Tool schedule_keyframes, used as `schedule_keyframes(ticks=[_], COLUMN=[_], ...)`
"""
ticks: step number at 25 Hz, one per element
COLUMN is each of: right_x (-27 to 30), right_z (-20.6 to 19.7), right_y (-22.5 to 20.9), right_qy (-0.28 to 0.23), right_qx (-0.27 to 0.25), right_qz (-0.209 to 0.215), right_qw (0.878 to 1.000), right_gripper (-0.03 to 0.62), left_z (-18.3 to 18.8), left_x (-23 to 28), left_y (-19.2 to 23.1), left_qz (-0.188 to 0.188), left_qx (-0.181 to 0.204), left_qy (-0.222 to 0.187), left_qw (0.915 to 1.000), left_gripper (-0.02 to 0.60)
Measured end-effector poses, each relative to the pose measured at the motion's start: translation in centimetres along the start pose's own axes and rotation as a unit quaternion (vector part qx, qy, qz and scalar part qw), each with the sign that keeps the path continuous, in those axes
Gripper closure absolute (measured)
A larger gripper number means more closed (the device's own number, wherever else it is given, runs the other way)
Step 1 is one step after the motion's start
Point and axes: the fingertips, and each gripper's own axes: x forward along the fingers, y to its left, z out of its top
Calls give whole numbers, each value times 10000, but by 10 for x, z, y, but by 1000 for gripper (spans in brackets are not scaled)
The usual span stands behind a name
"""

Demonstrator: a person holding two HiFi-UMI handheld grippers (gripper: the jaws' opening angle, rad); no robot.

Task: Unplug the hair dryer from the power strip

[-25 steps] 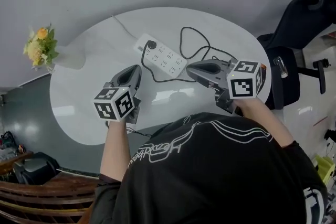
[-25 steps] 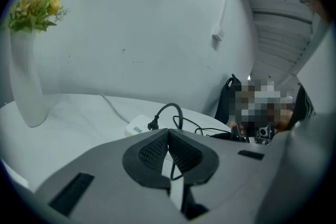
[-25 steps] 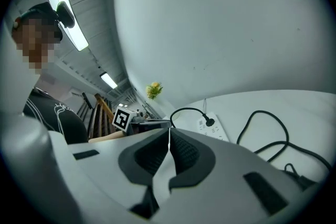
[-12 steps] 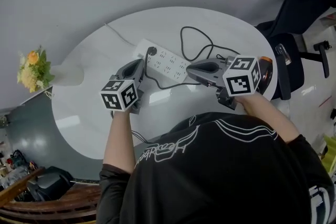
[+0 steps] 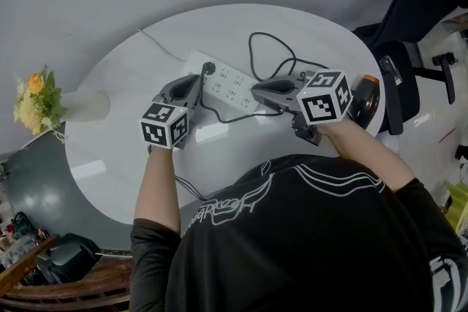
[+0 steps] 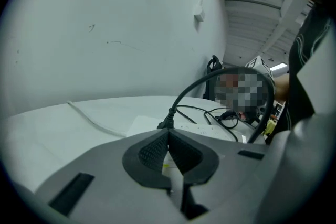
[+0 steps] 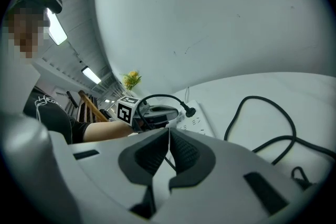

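Note:
A white power strip lies mid-table with a black plug in its far-left socket. The black cord loops right toward the orange-and-black hair dryer at the table's right edge. My left gripper is shut and empty, its tip just short of the plug, with the power strip behind. My right gripper is shut and empty too, over the strip's right end. The right gripper view shows the plug, the strip and the cord ahead of the right gripper.
A white vase with yellow flowers stands at the table's left edge. The strip's thin white supply cable runs off the far side. A black office chair stands to the right of the white oval table.
Both grippers have come down and in toward the power strip: the left now sits by the plug, the right over the strip's right end. Both stay shut.

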Motion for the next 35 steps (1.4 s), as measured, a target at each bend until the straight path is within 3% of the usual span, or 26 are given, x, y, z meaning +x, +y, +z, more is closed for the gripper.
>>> schedule_keyframes(ticks=[8,15,21,26,29,35], right_x=[13,23,45,68,83,109], right_z=[2,2,19,35,44,52], right_y=[-7,-19,-19,-21,-24,-29], right_qy=[-73,176,190,302,370,538], right_qx=[-204,-843,-1162,-1584,-1826,-2432], right_qz=[-165,-469,-426,-479,-599,-946], right_qw=[9996,9952,9921,9857,9807,9638], right_gripper=[595,595,594,586,502,499], left_z=[-15,-14,-14,-14,-11,-13], left_x=[6,6,5,6,7,6], left_y=[3,2,3,4,3,4], left_qz=[-111,-257,-155,-74,-30,52], left_qx=[535,500,530,498,592,511], left_qy=[267,8,-119,-96,-108,-203], left_qw=[9982,9984,9984,9987,9982,9985], left_gripper=[578,578,580,580,580,580])
